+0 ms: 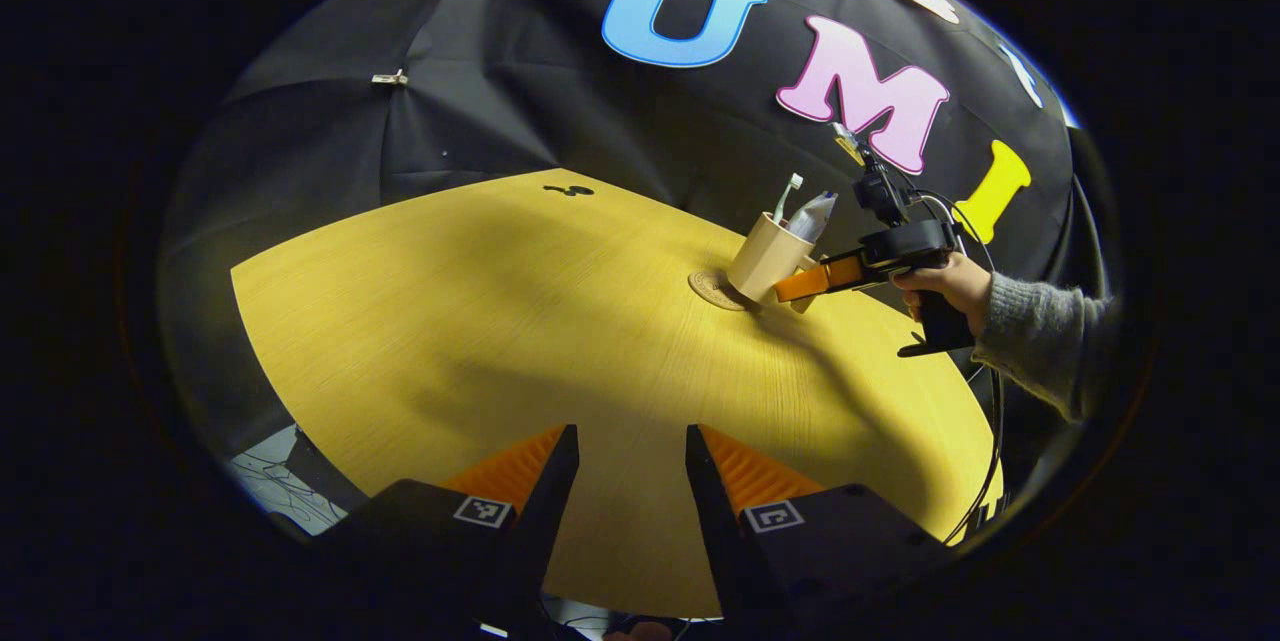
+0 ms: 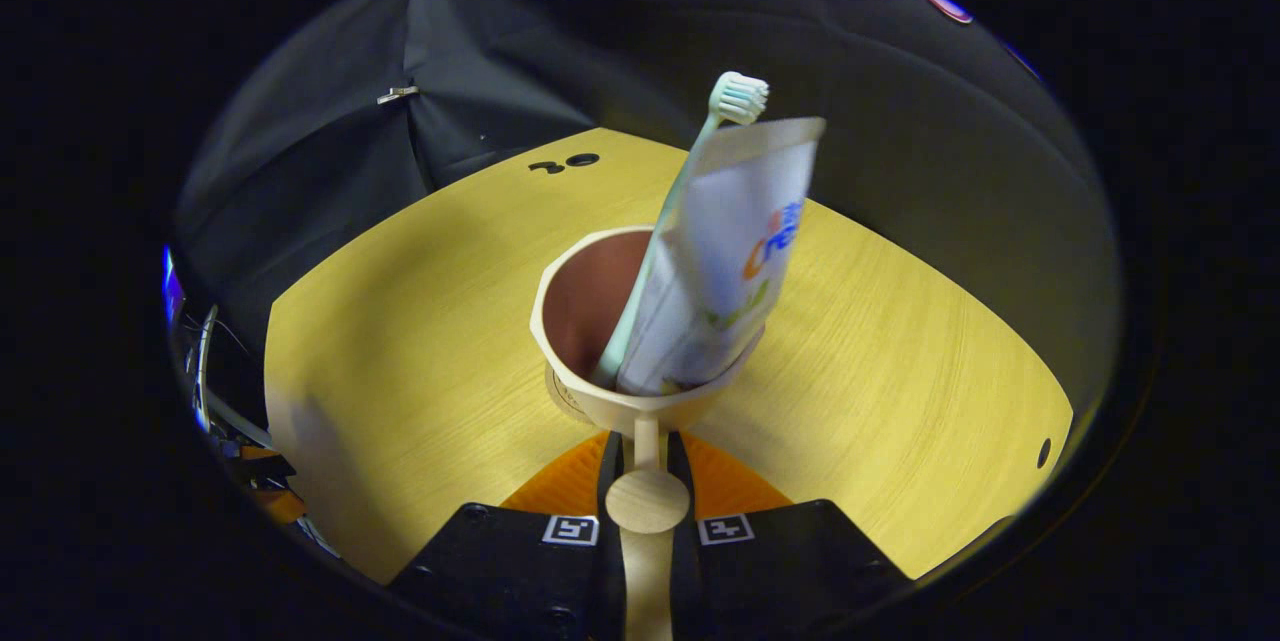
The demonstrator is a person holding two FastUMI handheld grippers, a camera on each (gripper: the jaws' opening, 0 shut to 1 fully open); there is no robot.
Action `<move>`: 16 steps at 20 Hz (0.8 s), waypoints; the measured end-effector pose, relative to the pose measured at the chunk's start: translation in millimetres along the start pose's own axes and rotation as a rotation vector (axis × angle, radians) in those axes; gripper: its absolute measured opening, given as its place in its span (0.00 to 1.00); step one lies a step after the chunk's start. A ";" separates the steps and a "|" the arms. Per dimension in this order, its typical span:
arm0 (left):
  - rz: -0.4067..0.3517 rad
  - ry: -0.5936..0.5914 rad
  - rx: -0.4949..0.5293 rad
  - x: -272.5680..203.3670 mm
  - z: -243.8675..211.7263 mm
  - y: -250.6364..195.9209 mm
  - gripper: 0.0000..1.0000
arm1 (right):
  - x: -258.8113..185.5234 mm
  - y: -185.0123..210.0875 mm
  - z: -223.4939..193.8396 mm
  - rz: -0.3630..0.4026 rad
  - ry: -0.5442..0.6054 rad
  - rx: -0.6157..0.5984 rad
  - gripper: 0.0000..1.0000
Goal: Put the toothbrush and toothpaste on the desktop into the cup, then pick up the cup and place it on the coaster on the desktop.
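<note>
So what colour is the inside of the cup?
The cup is reddish-brown inside and pale beige outside; the right gripper view shows it best.

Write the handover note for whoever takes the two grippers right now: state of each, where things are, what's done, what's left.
Left gripper: open, holds nothing, over the desktop.
Right gripper: shut on the cup by its handle.
Toothbrush and toothpaste stand in the cup.
Cup is tilted at the coaster; whether it is seated cannot be told.
Done: both items loaded, cup picked up.
Left: set the cup flat on the coaster, release.
</note>
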State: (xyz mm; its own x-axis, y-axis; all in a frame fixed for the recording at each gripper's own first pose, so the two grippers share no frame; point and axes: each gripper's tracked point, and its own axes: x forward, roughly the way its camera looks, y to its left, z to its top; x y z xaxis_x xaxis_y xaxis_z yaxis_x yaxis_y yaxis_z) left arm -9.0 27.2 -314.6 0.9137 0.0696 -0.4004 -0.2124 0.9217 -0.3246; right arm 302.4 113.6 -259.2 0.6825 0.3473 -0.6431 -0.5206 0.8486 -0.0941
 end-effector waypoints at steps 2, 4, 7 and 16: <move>0.009 -0.001 -0.007 0.3 2.1 4.4 0.70 | 9.9 6.1 4.7 0.005 0.004 -0.008 0.21; 0.016 -0.001 -0.013 1.6 3.3 9.1 0.70 | 17.1 13.0 8.5 0.016 0.012 -0.015 0.21; 0.021 0.003 -0.021 1.5 4.7 12.6 0.70 | 26.9 18.7 8.4 0.022 0.030 -0.020 0.21; 0.006 0.006 -0.022 1.6 9.3 16.6 0.70 | 34.6 21.5 4.2 -0.002 0.064 -0.054 0.23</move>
State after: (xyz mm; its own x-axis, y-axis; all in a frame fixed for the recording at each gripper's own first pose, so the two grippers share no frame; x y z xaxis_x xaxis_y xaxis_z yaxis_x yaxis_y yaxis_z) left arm -7.9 46.1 -312.7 0.9103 0.0731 -0.4074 -0.2259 0.9125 -0.3411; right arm 317.0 145.5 -280.3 0.6505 0.3180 -0.6897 -0.5471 0.8261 -0.1351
